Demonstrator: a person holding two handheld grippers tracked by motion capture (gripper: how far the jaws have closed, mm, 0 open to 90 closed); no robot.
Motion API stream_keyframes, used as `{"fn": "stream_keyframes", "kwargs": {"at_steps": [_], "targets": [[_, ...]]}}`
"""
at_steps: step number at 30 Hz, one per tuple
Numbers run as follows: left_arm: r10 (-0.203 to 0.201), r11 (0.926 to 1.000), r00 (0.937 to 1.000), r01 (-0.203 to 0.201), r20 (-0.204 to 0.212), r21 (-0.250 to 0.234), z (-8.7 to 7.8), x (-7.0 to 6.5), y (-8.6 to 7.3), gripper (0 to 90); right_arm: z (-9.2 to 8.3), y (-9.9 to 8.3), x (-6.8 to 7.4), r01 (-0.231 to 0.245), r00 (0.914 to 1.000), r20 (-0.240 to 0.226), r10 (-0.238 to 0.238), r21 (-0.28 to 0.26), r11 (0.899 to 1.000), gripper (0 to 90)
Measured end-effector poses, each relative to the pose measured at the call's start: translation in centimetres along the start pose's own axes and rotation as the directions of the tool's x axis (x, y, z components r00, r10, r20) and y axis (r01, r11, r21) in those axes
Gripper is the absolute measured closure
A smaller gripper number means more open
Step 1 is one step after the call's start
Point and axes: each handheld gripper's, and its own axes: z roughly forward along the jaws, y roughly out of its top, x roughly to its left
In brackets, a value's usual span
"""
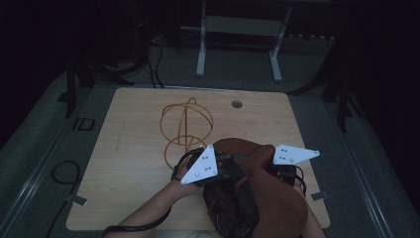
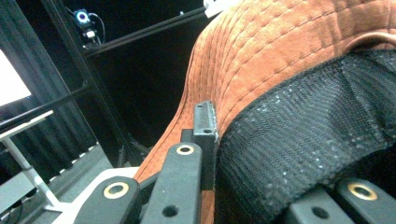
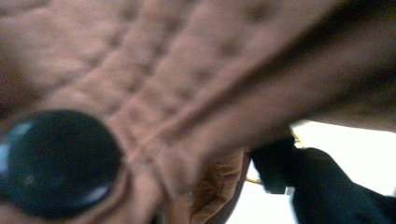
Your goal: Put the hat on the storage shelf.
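Note:
A rust-brown stitched fabric item [image 1: 270, 198] with black mesh [image 2: 303, 130] on its inner side is held up over the near part of the table. My left gripper [image 2: 214, 136] is shut on its brown edge [image 2: 289, 56], and one black fingertip [image 2: 205, 123] presses against the seam. From above, the left gripper [image 1: 229, 166] sits under its white plate at the item's left side. My right gripper [image 1: 286, 171] is at the item's right side, its jaws hidden by the cloth. The right gripper view is blurred brown fabric [image 3: 187, 70] with a round black button [image 3: 58, 163].
An orange rope [image 1: 185, 124] lies in loops on the wooden table [image 1: 129, 148], just beyond the left gripper. A round cable hole [image 1: 236, 103] sits near the far edge. A white stand [image 1: 237, 44] is on the floor behind the table.

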Motion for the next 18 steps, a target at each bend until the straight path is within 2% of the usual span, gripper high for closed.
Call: {"fn": "stream_keyframes", "kwargs": {"at_steps": [1, 4, 5, 7, 10, 12, 13, 14, 16, 18], "targets": [[0.005, 1.0, 1.0, -0.005, -0.004, 0.003, 0.1, -0.1, 0.0, 85.5, -0.1, 0.0, -0.1, 0.002, 0.9999, -0.012, -0.002, -0.001, 1.0, 74.9], [0.002, 1.0, 1.0, -0.002, 0.007, 0.002, 0.1, 0.0, 0.1, 85.1, -0.1, 0.0, -0.1, -0.002, 0.9999, -0.012, 0.002, -0.006, 1.0, 78.9], [-0.004, 1.0, 0.9999, 0.004, 0.01, 0.001, 0.1, 0.0, 0.1, 85.1, -0.1, -0.1, 0.0, 0.019, 0.9997, -0.014, -0.019, -0.015, 1.0, 83.0], [-0.013, 0.9999, 0.9998, 0.013, 0.017, 0.011, 0.1, 0.1, 0.2, 82.6, -0.2, -0.1, 0.1, 0.022, 0.9997, -0.009, -0.022, -0.005, 1.0, 86.5], [-0.026, 0.9991, 0.9995, 0.025, 0.018, 0.034, 0.1, 0.3, 0.2, 79.1, -0.1, -0.2, 0.0, 0.016, 0.9998, -0.013, -0.016, 0.004, 1.0, 86.8], [-0.042, 0.9984, 0.9989, 0.041, 0.019, 0.038, -0.1, 0.6, 0.3, 67.8, -0.2, -0.4, 0.0, 0.013, 0.9999, -0.006, -0.013, 0.008, 1.0, 87.3], [-0.059, 0.9978, 0.9979, 0.058, 0.027, 0.031, -0.2, 0.7, 0.3, 67.8, -0.2, -0.4, 0.0, 0.013, 0.9999, -0.006, -0.013, 0.008, 1.0, 87.3], [-0.068, 0.9973, 0.9974, 0.068, 0.022, 0.029, -0.3, 0.8, 0.3, 64.1, -0.4, -0.4, 0.0, 0.017, 0.9999, 0.001, -0.017, 0.006, 1.0, 87.4], [-0.068, 0.997, 0.9976, 0.067, 0.012, 0.037, -0.5, 0.9, 0.5, 55.3, -0.9, -0.3, -0.1, 0.009, 0.9999, 0.006, -0.009, -0.002, 1.0, 87.5], [-0.054, 0.9975, 0.9986, 0.054, -0.002, 0.046, -0.5, 0.8, 0.7, 52.1, -1.3, -0.1, -0.2, 0.007, 0.9998, 0.019, -0.007, -0.011, 1.0, 87.5]]}}
